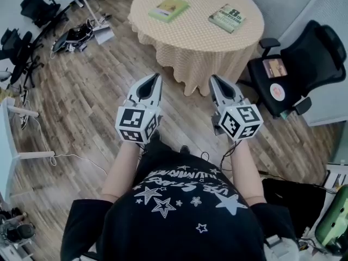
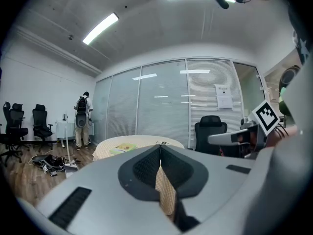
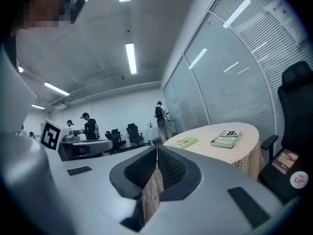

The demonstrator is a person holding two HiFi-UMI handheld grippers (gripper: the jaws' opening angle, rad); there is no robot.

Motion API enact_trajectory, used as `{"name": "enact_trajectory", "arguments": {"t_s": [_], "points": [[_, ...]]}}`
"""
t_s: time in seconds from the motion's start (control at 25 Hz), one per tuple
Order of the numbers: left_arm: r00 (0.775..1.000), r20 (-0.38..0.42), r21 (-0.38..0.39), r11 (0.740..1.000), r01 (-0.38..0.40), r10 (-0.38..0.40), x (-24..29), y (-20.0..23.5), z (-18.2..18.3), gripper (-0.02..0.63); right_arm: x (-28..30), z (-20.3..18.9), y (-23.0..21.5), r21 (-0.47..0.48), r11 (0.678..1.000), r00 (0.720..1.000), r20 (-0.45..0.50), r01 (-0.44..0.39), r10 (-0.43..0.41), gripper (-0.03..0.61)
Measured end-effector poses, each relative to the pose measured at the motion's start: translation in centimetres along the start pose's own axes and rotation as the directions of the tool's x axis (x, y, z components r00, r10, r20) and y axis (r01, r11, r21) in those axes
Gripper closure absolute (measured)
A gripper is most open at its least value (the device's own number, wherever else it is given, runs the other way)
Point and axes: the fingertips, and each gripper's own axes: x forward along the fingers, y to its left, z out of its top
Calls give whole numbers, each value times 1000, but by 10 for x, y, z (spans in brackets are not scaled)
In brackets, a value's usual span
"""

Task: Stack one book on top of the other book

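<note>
While fingers [image 1: 155,92] hover closed, green book [image 1: 169,8], dark book [image 1: 227,18] lie well ahead

Floor [image 1: 92,91]: wood planks | Middle: round table [image 1: 198,10], yellow patterned cloth | Beside its right edge: black office chair [image 1: 304,58] | Far wall: glass panels [image 2: 161,102], blinds | Ceiling: strip lights [image 2: 100,28] lit

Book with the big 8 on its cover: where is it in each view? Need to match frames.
Head view: the book with the 8 lies near the top, right of centre, on the right side of the round table.
Left gripper view: tiny, near centre, at the table's right end.
Right gripper view: right of centre, on the tabletop.
Shared landmark: the pale green book lies to its left in all three.
</note>
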Motion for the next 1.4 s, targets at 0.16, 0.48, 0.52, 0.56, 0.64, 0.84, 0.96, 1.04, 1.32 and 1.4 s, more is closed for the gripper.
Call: {"name": "enact_trajectory", "arguments": {"t_s": [0.16, 0.48, 0.52, 0.56, 0.64, 0.84, 0.96, 1.04, 1.32, 1.4], "points": [[1000, -2, -6, 1000, 7, -7, 3, 5, -3, 603, 6, 0, 2, -3, 1000, 1000, -4, -11, 11, 548], [999, 12, -40, 999, 32, -31, 14, 48, -11, 603, 38, 12, 12, 12, 1000, 997, 82, -11, 10, 546], [999, 20, -48, 998, 39, -38, 18, 57, -11, 603, 45, 13, 14, 10, 1000, 996, 89, -8, 7, 546], [999, 23, -55, 998, 43, -42, 21, 66, -12, 603, 53, 13, 15, 14, 1000, 996, 87, -1, 0, 546], [999, 14, -61, 997, 50, -49, 26, 84, -12, 603, 71, 8, 17, 36, 999, 998, 67, 18, -20, 546], [996, -12, -69, 994, 86, -87, 40, 132, -15, 603, 117, 5, 22, 43, 995, 996, 26, 90, -91, 546], [991, -5, -57, 989, 136, -136, 44, 156, -9, 603, 140, 8, 31, 38, 990, 990, 32, 134, -136, 545], [986, 3, -40, 986, 164, -164, 46, 168, -5, 603, 149, 8, 38, 34, 988, 987, 33, 154, -155, 545], [968, -13, -66, 966, 250, -251, 48, 186, -16, 603, 154, -6, 42, 65, 974, 976, 8, 218, -219, 545], [965, -15, -67, 963, 260, -262, 52, 193, -19, 603, 156, -9, 38, 72, 968, 970, 3, 241, -242, 545]]}}
